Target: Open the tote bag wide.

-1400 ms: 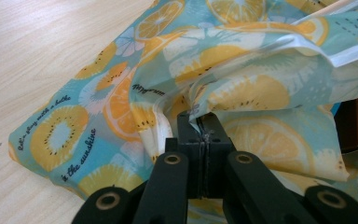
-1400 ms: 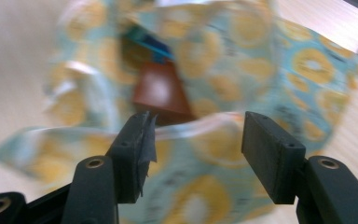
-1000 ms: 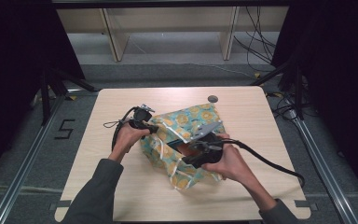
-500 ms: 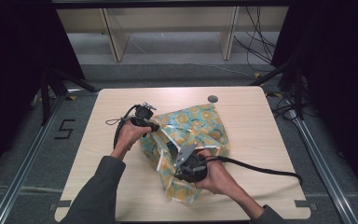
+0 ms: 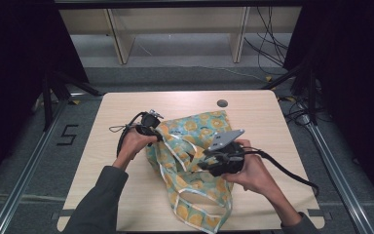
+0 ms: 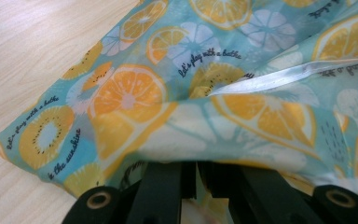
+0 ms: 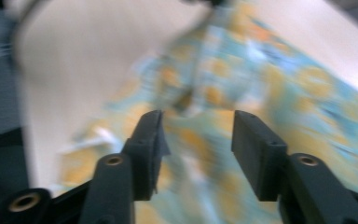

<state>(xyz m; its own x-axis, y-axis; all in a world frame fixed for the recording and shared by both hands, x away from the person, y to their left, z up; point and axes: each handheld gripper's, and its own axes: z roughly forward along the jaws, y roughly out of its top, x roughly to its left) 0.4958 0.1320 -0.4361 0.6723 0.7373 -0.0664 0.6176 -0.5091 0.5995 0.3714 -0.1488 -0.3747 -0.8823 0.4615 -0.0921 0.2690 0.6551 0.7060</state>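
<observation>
Now one fruit-print cloth (image 5: 190, 161), two tools (image 5: 152, 127) (image 5: 209, 158).

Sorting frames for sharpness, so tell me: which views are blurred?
Right gripper view: motion-smeared, the fruit-print cloth streaked behind its fingers. Left gripper view: sharp, print lettering readable. High view: fairly clear, dark at the sides.

Your high view looks down over the surface (image 5: 126, 112); both tongs' views sit close on the shared cloth (image 5: 190, 161).
</observation>
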